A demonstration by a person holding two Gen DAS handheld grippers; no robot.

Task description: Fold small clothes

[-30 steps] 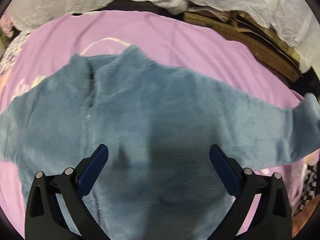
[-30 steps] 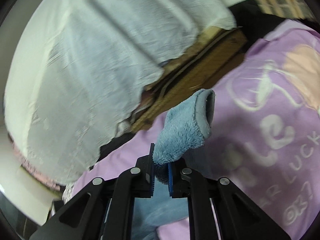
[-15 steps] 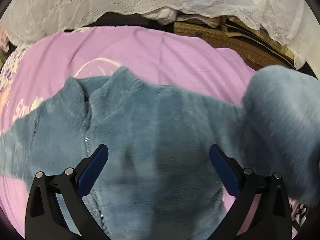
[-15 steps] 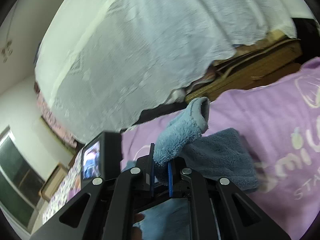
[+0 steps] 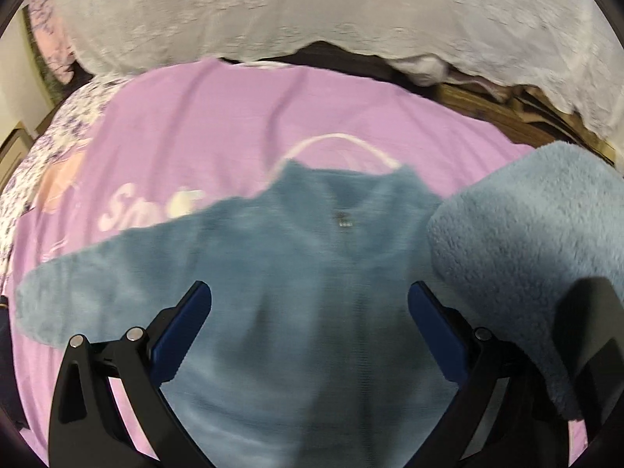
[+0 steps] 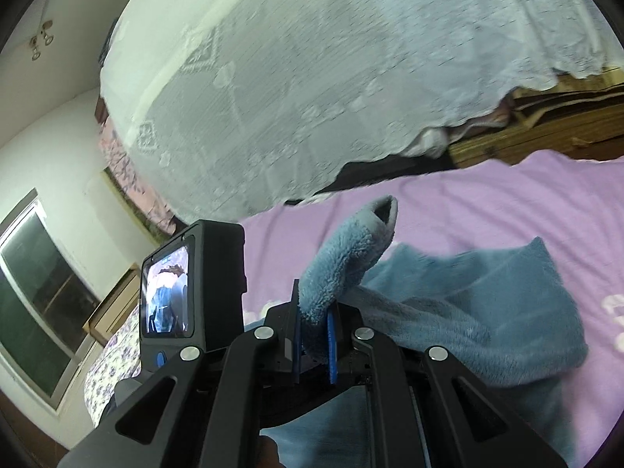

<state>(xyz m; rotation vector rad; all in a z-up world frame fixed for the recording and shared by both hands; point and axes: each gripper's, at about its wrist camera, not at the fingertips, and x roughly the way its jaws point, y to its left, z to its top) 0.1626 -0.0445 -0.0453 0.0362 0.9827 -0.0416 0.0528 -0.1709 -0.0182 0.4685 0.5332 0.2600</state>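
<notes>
Beneath both grippers a purple bedsheet (image 5: 218, 124) with pale printed lettering is spread, and a white lace cloth (image 5: 312, 11) is hung across the far side above it. On the sheet, directly ahead of and below the left gripper (image 5: 310, 323), a small blue fleece jacket (image 5: 296, 273) is laid flat. Its long axis is run from the gripper's near edge away toward the lace cloth, with the collar pointed away from the gripper and the zipper line seen down the middle. One sleeve is stretched out to the left of the gripper, its cuff rounded off near the frame edge. The hem is cut off behind the gripper's body, and the fabric is blurred, so the zipper pull can barely be made out.

The left gripper's fingers are spread wide with nothing between them. To its right the other sleeve (image 5: 534, 241) is seen raised and folded across, and its lower end is hidden behind a dark shape.

In the right wrist view that sleeve (image 6: 343, 257) is pinched between the pads of the right gripper (image 6: 314, 335), which are pressed nearly together on it; the cuff opening is pointed up and away from the gripper. The left gripper's camera housing (image 6: 195, 284) is seen just left of it, its small screen too small to read.
</notes>
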